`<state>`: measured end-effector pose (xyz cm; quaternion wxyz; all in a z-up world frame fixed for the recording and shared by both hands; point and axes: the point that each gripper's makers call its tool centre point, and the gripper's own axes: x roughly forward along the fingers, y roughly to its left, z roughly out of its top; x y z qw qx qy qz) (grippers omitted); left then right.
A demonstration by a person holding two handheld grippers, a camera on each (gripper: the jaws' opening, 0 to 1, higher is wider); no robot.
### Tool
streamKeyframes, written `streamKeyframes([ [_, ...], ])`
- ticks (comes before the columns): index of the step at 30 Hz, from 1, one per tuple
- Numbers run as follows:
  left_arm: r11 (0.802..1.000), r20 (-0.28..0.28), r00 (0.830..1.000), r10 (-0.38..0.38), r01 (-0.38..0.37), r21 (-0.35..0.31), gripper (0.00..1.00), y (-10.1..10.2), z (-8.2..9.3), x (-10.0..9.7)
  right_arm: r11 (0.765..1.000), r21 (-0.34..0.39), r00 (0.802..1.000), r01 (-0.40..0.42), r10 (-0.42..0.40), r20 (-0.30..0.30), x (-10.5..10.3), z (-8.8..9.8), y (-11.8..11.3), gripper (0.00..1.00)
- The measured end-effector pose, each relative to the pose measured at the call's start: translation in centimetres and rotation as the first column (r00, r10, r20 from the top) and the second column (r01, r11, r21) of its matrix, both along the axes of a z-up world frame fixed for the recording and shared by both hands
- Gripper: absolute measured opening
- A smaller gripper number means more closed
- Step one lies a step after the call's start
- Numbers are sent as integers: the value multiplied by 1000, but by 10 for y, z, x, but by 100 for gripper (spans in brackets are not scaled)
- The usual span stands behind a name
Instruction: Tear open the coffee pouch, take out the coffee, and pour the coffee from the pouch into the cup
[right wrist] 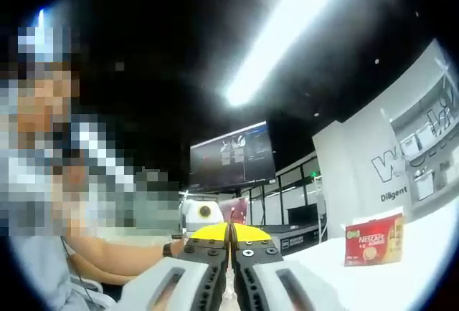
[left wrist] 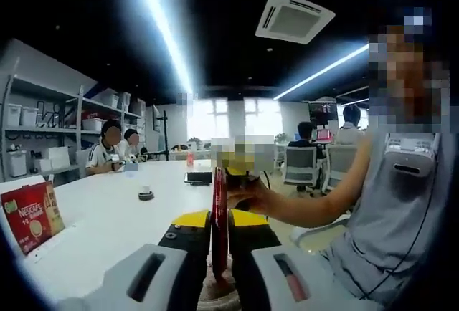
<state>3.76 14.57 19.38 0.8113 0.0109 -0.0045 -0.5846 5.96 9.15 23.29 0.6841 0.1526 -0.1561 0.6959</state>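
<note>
Both grippers [left wrist: 220, 236] [right wrist: 231, 243] clamp one red coffee pouch [left wrist: 219, 218] edge-on, one Nescafé box [left wrist: 30, 216] on the white table [left wrist: 107, 218].

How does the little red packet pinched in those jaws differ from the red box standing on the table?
The coffee pouch is thin and seen edge-on, clamped upright by the left gripper; the Nescafe box is broad, showing its printed front. The pouch is held up off the white table; the box stands on it, untouched. Both are red.
</note>
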Motion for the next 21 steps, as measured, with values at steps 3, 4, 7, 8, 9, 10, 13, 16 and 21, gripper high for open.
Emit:
streamKeyframes([
  [3, 1000, 24, 1000, -2, 2, 21, 5, 1, -1, 1, 1000, -3, 1000, 1, -1, 3, 0, 0, 0, 2],
  [4, 1000, 23, 1000, -7, 6, 25, 5, 1, -2, 0, 1000, -4, 1000, 1, -1, 4, 0, 0, 0, 2],
  [7, 1000, 25, 1000, 2, -2, 12, 9, 1, 0, 2, 1000, 0, 1000, -1, 1, 5, 0, 1, -1, 2],
  [8, 1000, 9, 1000, 9, -9, 2, 11, 1, 0, 3, 1000, 1, 1000, -1, 1, 5, 0, 2, -1, 2],
  [9, 1000, -12, 1000, -13, 13, 12, 10, 0, -3, 0, 1000, 4, 1000, -3, 3, 6, 0, 3, -1, 2],
  [10, 1000, 1, 1000, -9, 9, 17, 7, 0, -3, 1, 1000, 4, 1000, -4, 4, 8, -1, 4, -1, 2],
  [13, 999, 19, 1000, -4, 3, 33, 4, 1, -4, 2, 1000, -4, 1000, -6, 6, 15, -1, 4, 0, 2],
  [16, 999, 20, 1000, -3, 3, 32, 4, 4, -3, 5, 999, 4, 999, -43, 43, -5, -3, 6, 3, 3],
  [21, 1000, 17, 1000, -15, 15, 28, 4, 3, -2, 2, 996, -48, 997, -80, 79, -15, -7, -2, 18, 9],
])
